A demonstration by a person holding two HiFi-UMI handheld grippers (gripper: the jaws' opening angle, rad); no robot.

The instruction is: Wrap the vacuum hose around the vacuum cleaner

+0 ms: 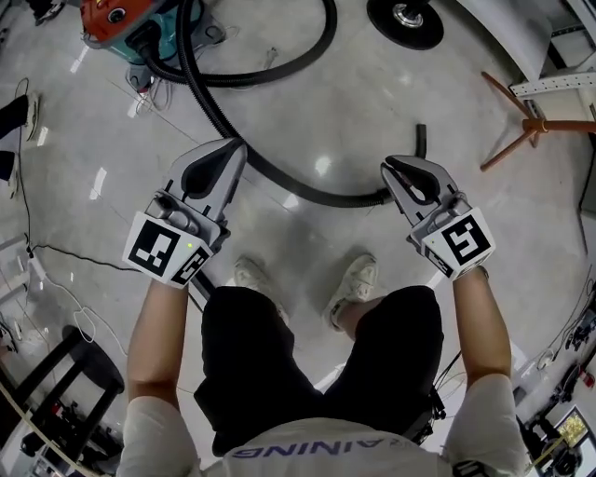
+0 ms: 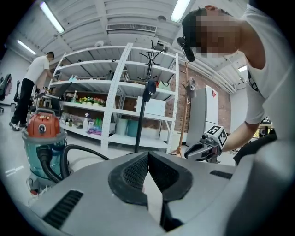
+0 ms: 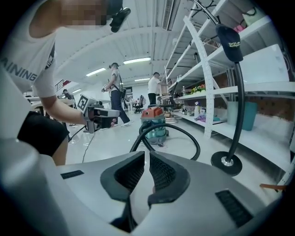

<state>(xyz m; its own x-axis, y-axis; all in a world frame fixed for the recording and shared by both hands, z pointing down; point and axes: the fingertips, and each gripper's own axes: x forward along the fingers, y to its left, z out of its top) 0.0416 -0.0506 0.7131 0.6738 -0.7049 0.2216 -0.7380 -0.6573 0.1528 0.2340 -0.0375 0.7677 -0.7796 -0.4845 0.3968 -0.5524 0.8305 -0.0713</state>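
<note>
Head view showed the vacuum cleaner point(image 1: 130, 28) on the floor, its hose point(image 1: 279, 177) trailing loosely away from it. Farther from the vacuum cleaner, left gripper point(image 1: 233, 151) and right gripper point(image 1: 389, 171) hung closed and empty. Opening the jaws before reaching the hose looked wisest.

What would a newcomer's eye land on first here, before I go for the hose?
The left gripper and right gripper, held out over the floor with shut, empty jaws and black-and-white marker cubes. Then the black hose curving across the floor beneath them, up to the orange and teal vacuum cleaner at the head view's top left.
</note>
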